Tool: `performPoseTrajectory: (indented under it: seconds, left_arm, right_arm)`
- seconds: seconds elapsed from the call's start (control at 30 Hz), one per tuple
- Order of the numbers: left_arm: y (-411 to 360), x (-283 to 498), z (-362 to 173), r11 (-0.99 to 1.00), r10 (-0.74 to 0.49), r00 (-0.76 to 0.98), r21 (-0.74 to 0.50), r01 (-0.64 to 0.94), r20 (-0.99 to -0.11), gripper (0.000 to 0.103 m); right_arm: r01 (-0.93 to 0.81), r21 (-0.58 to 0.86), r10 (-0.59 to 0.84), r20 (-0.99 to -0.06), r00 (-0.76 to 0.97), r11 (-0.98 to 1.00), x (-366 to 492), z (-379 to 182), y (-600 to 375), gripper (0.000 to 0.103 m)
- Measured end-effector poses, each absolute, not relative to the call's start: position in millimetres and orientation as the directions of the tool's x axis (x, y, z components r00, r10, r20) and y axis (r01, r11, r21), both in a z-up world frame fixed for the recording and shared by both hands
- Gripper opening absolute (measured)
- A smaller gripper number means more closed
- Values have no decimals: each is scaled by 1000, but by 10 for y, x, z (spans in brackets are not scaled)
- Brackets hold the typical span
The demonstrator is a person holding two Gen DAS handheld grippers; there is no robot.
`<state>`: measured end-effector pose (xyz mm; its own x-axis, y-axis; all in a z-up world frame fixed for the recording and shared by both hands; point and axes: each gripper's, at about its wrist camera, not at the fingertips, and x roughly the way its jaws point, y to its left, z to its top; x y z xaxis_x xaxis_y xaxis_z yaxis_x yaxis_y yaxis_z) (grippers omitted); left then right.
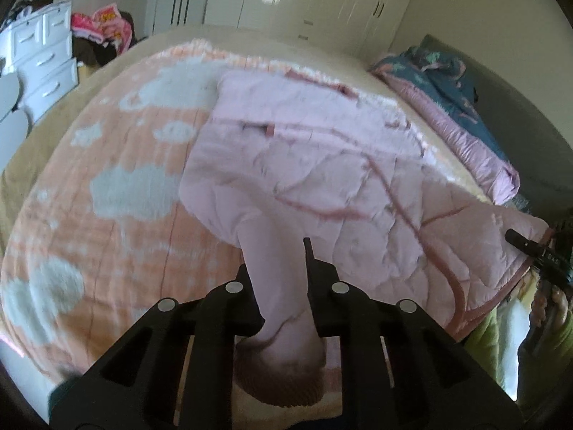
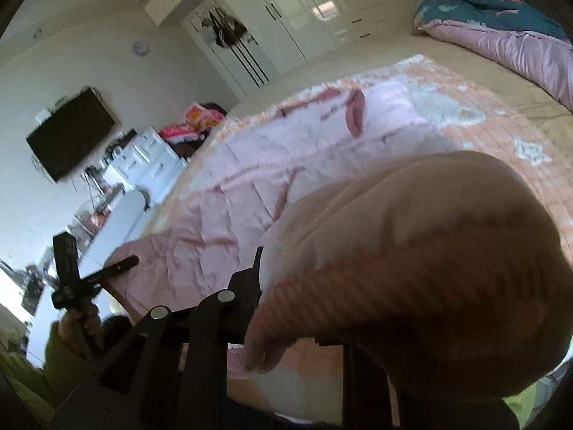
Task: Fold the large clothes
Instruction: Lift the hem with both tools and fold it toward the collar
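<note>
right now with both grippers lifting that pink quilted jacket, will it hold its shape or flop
Probably flops: the pink quilted jacket sags in creases between the left gripper and the right gripper. Its padding looks puffy, so likely light for its size. The smooth shell might slip; each clamped cuff is bunched thick.

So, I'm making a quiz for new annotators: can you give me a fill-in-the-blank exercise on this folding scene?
1. The left gripper is shut on a sleeve of the pink quilted ____.
2. The orange blanket under it is patterned with white ____.
3. The right gripper is shut on a sleeve whose ribbed ____ bulges in front of the camera.
4. The bundle at the bed's far corner is teal on top and ____ underneath.

Missing words: jacket; clouds; cuff; pink
</note>
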<state>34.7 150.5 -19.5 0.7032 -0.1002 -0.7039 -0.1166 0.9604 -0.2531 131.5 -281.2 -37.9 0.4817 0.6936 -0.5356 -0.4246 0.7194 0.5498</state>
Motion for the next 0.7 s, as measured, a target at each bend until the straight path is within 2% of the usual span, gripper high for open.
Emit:
performPoseTrajectory:
  seconds: [0.37, 0.7]
  left_arm:
    - [1586, 694, 373, 963, -83, 785, -253, -96, -614, 7]
    - [1691, 1092, 770, 958, -65, 824, -267, -107, -563, 7]
  right_arm:
    - [-442, 580, 717, -425, 552, 684, 1825, 139, -2916, 18]
    - [-452, 573, 715, -404, 571, 684, 2320, 493, -2875, 17]
